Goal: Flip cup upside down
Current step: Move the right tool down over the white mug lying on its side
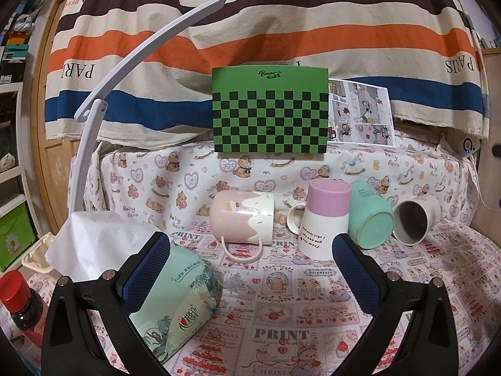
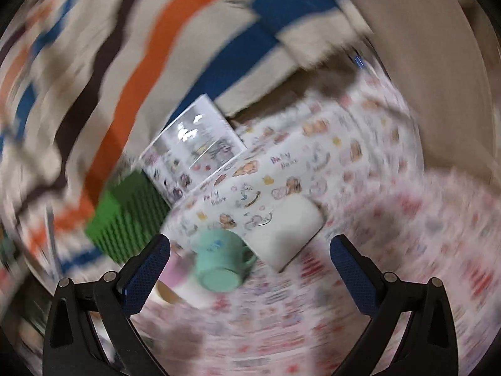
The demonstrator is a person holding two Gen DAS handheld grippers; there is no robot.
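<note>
Cups sit in a loose row on the printed tablecloth (image 1: 281, 313), all seen from the left wrist camera: pink mug (image 1: 241, 222) on its side with white drip glaze and its handle lying toward the camera, lilac-and-white mug (image 1: 324, 219) standing upside down (base up, text inverted), mint cup (image 1: 371, 222) tipped with its base facing the camera and leaning against the lilac one, grey cup (image 1: 413, 219) on its side at far right with the mouth facing the camera. Left gripper (image 1: 250, 253) hovers short of the row, fingers spread wide, nothing between them; blue pads visible. Tissue pack (image 1: 175, 310) just beside the left finger, white tissue sticking out the top. Red-capped bottle (image 1: 18, 300) at the lower left edge. Behind the cups: green checkered box (image 1: 271, 109) upright, comic sheet (image 1: 360, 109) propped next to it, striped blanket (image 1: 250, 31) hanging as backdrop, white lamp arm (image 1: 125, 56) arcing overhead. Right wrist view is heavily motion-blurred and rolled (scene tilted hard). Right gripper (image 2: 250, 250) also wide apart, holding nothing. Mint cup (image 2: 219, 263) is between and just ahead of its fingers, base toward the camera, a white cup (image 2: 281, 232) touching it on the right. Green box (image 2: 125, 216) and comic sheet (image 2: 194, 144) smeared in the background; finer detail unreadable.
</note>
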